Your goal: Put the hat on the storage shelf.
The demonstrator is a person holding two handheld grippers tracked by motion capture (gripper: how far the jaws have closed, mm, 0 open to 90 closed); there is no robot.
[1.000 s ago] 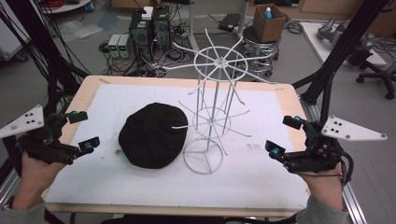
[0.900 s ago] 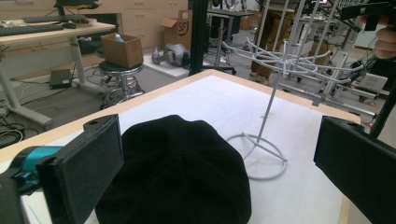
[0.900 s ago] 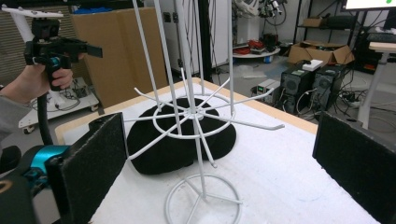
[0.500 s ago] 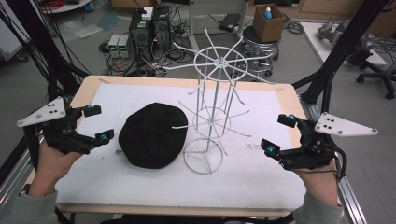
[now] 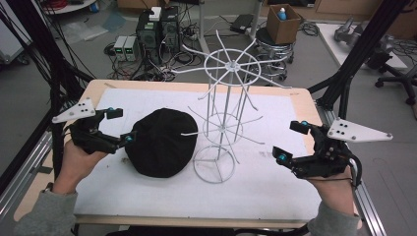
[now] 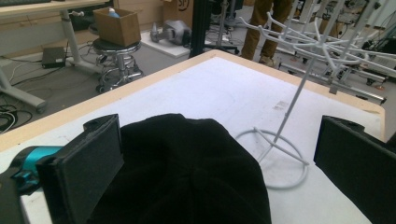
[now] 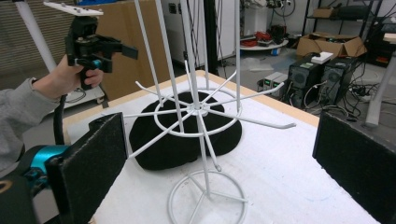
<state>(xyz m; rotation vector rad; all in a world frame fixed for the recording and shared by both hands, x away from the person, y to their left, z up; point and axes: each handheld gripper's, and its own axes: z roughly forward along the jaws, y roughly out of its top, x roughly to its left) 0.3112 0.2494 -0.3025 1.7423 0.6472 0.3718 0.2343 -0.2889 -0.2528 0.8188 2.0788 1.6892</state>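
Observation:
A black knitted hat point(image 5: 161, 141) lies flat on the white table cover, left of centre. A white wire hat stand point(image 5: 223, 123) with radiating hooks rises just right of it. My left gripper point(image 5: 120, 126) hovers at the hat's left edge, open, with the hat point(image 6: 187, 172) between and just beyond its jaws. My right gripper point(image 5: 291, 142) stands open over the right side of the table, well away from the stand point(image 7: 201, 116), nothing between its jaws. In the right gripper view the hat point(image 7: 187, 135) lies behind the stand's base and the left gripper point(image 7: 119, 49) shows farther off.
The table point(image 5: 295, 96) has a wooden rim around the white cover. Black frame posts point(image 5: 359, 54) flank it. Computers, cables, a stool with a cardboard box point(image 5: 282, 22) stand on the floor beyond the far edge.
My left gripper has moved right and forward from the table's left edge up to the hat. The right gripper has shifted slightly inward. Hat and stand have not moved.

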